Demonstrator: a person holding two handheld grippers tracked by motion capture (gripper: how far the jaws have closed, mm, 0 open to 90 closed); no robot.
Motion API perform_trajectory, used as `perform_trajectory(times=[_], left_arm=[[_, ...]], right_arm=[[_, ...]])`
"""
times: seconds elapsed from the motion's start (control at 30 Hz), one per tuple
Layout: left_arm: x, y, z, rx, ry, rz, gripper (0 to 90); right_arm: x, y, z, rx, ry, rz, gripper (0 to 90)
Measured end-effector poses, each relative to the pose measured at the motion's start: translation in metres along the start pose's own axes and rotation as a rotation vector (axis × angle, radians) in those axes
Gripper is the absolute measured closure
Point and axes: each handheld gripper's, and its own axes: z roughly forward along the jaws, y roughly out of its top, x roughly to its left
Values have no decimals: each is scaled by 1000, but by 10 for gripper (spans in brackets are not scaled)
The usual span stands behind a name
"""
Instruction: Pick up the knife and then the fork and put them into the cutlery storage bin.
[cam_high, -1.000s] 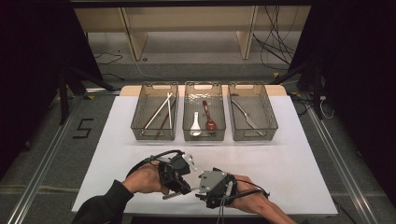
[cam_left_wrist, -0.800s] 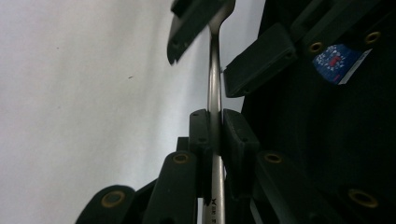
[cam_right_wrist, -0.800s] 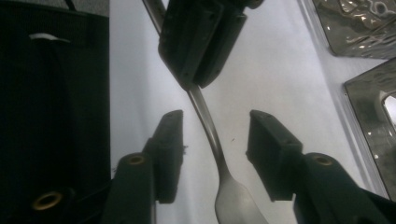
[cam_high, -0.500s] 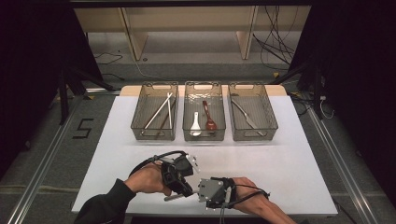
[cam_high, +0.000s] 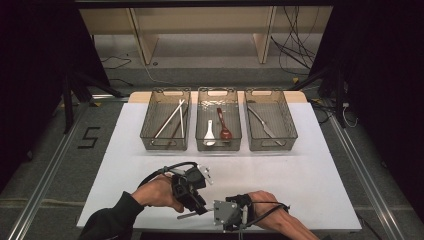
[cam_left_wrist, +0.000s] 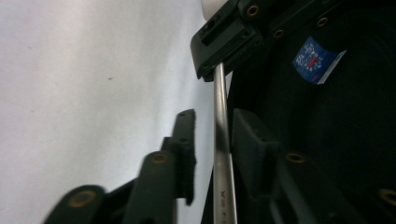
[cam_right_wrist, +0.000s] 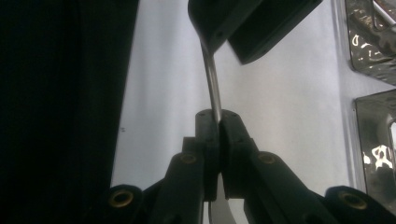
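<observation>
R tongs (cam_right_wrist: 218, 122) clenched on steel utensil handle (cam_right_wrist: 212, 84), just been closing. L tongs (cam_left_wrist: 212, 135) just been opening, pads off the handle between them. Utensil at worktop (cam_high: 300, 175) 6 o'clock edge.

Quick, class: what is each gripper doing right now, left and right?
Left gripper: jaws have just been opening, metal utensil handle between them, no longer pinched.
Right gripper: jaws have just closed on the same handle.

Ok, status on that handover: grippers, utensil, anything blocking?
Left gripper jaws just opened, loose around utensil. Right gripper just closed, shut on utensil. Utensil spans both grippers over table. Nothing in the way.
</observation>
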Motion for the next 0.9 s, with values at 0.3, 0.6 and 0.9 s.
perform_trajectory(times=[0.3, 0.6, 0.9], left_arm=[[4, -12, -24, -163, 146, -70, 330], [10, -23, -38, -319, 257, -139, 219], [16, -40, -40, -440, 328, -202, 164]], right_arm=[[-12, -16, -7, 29, -53, 69, 880], [-28, -36, -14, 63, -100, 139, 880], [-45, -55, -22, 89, -143, 226, 881]])
